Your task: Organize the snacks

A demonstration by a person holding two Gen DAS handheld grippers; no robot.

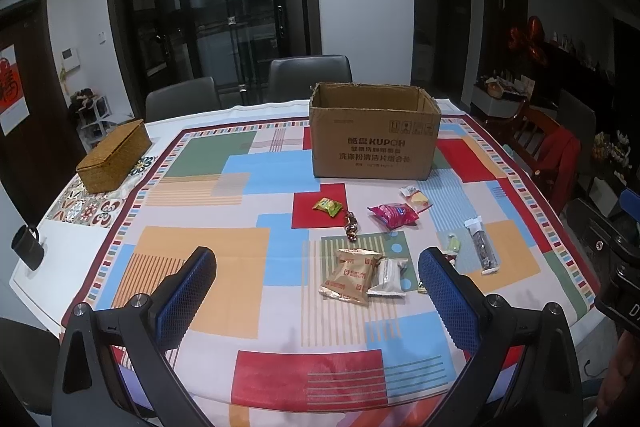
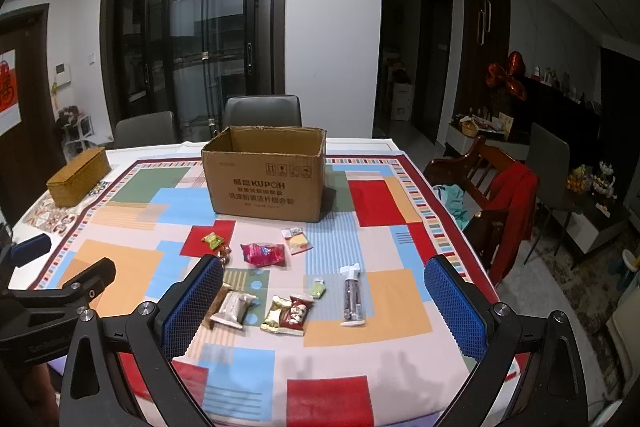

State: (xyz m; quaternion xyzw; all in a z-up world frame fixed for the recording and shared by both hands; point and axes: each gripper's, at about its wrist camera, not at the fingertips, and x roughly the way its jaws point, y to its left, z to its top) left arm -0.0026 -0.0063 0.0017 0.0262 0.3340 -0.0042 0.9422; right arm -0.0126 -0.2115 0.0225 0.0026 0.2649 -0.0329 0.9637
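Dark glass doors and grey chairs stand behind a bench covered by a cloth of red, blue, orange and green blocks. An open cardboard box sits upright at centre frame in the left wrist view, toward the far side of the cloth. A woven lidded basket rests at the left edge, well apart from it.

Loose snacks lie in front of the box: a green packet, a pink packet, a yellow packet, a brown twisted sweet, a tan biscuit pack touching a silver wrapper, and a long clear tube at the right. A red and gold packet shows in the right wrist view, low centre.

The left tongs are spread wide and hold nothing, hovering above the near cloth. The right tongs are likewise wide apart and empty, above the snacks.
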